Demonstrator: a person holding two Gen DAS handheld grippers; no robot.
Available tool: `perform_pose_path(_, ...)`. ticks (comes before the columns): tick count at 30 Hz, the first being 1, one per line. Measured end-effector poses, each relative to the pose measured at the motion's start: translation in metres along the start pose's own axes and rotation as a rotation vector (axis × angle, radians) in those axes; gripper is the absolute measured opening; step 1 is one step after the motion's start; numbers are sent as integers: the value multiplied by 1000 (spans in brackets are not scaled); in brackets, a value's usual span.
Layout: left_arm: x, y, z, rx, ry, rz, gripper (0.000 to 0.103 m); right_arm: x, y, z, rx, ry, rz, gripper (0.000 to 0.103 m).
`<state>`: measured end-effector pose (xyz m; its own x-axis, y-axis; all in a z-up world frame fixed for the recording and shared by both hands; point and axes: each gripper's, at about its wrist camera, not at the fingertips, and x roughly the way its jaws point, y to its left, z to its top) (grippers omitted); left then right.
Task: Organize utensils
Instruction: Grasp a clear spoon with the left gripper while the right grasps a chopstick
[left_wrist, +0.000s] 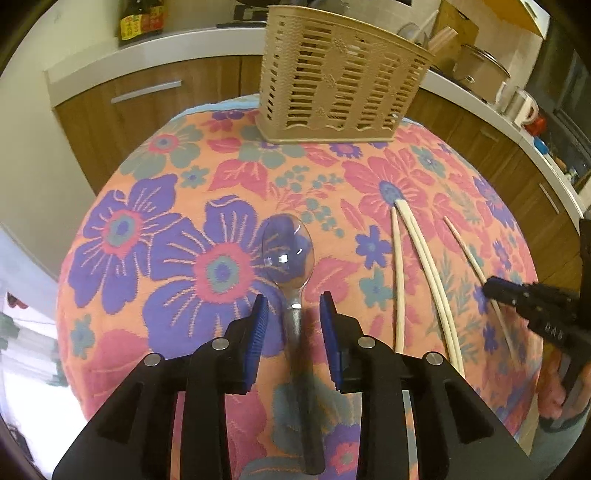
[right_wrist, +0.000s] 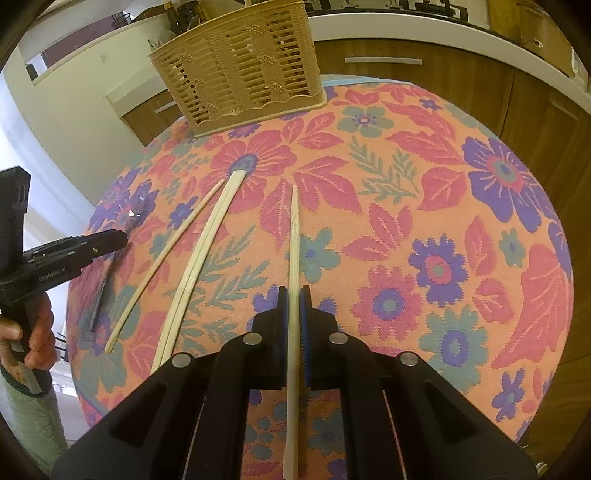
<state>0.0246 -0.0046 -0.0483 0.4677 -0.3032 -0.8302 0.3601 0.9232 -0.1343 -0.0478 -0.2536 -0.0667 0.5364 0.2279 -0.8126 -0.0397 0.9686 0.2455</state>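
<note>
A clear plastic spoon (left_wrist: 290, 254) lies on the floral tablecloth, its handle running between the blue pads of my open left gripper (left_wrist: 293, 301); the jaws stand apart on either side of the handle without touching it. My right gripper (right_wrist: 294, 295) is shut on a pale chopstick (right_wrist: 294, 236) that lies along the cloth. Three more chopsticks (right_wrist: 195, 258) lie to its left, two of them side by side. The beige slatted utensil basket (left_wrist: 341, 74) stands at the table's far edge, also in the right wrist view (right_wrist: 243, 62). The spoon shows faintly at the left of that view (right_wrist: 135, 210).
The round table carries an orange floral cloth (right_wrist: 424, 221). Wooden kitchen cabinets and a white counter (left_wrist: 155, 48) with bottles, pots and a kettle (left_wrist: 524, 107) ring the table behind. The right gripper's body (left_wrist: 532, 302) shows in the left view, the left one (right_wrist: 55, 266) in the right view.
</note>
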Motion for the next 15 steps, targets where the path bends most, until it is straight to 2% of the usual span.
perform_pose_path(7,5,-16,-2,75,10,73,28,3,-5,9,15,52,37,5)
perform_pose_path(11,6,-17,-1,83,7,81,28,11,-9,22,39,82,61,6)
perform_pose_path(15,5,-16,-1,83,13,73,28,17,-5,32,11,126,55,10)
